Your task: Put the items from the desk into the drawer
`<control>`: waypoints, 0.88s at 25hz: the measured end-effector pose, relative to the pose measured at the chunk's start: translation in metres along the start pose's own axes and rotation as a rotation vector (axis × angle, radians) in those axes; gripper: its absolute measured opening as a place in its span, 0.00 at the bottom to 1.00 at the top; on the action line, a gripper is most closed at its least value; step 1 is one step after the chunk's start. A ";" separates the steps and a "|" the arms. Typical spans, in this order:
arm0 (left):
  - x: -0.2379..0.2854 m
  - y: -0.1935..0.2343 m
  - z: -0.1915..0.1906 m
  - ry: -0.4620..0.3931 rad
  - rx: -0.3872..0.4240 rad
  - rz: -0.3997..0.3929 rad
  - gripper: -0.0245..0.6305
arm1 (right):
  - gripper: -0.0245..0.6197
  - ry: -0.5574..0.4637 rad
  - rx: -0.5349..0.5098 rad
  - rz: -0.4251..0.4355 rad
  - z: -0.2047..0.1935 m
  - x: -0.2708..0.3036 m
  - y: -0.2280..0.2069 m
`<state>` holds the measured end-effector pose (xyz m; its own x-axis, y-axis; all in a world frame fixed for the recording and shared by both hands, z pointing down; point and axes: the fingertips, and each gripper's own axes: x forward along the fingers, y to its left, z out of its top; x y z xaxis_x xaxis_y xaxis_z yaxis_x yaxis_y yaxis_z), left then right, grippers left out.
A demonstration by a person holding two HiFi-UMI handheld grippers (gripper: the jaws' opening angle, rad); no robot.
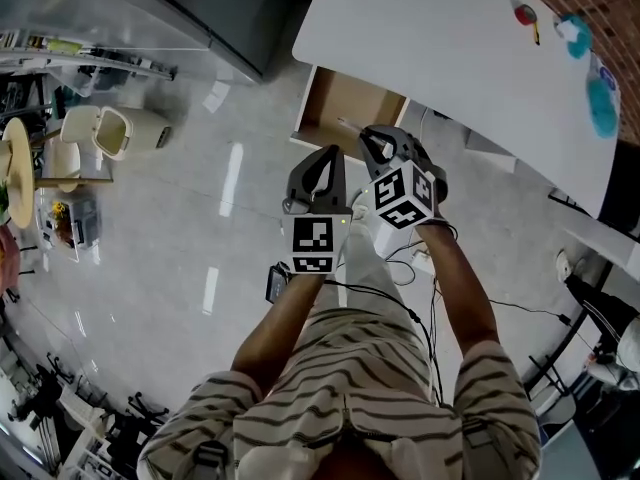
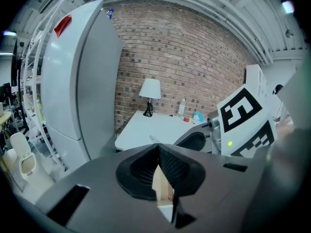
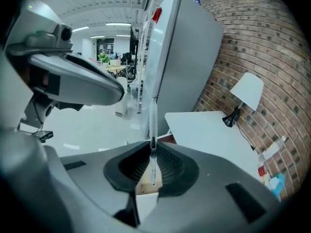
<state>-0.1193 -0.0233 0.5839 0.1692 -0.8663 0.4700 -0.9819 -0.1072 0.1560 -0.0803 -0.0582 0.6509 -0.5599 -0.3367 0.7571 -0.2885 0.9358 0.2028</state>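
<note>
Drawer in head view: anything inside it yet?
The open drawer shows only bare wooden bottom. Its near corner is covered by the right gripper, which is shut on a thin clear stick, and its back lies under the desk.

**Lab hall with a homely corner**

Ahead of the left tool (image 2: 158, 148) a brick wall (image 2: 194, 57) backs a white table (image 2: 146, 127) with a lamp (image 2: 149, 92), and a tall fridge (image 2: 73, 81) stands to the tool's left. Beyond the fridge opens a wide hall with a glossy floor (image 1: 200, 228), ceiling strip lights (image 3: 119, 24) and metal racks (image 2: 26, 76).
</note>
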 end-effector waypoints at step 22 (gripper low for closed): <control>0.025 0.021 -0.033 0.021 -0.048 0.019 0.05 | 0.12 0.211 -0.279 0.072 -0.059 0.081 0.019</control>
<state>-0.1326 -0.0316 0.6273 0.1528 -0.8573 0.4916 -0.9799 -0.0667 0.1881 -0.0851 -0.0613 0.7527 -0.3898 -0.2674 0.8812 -0.0144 0.9586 0.2845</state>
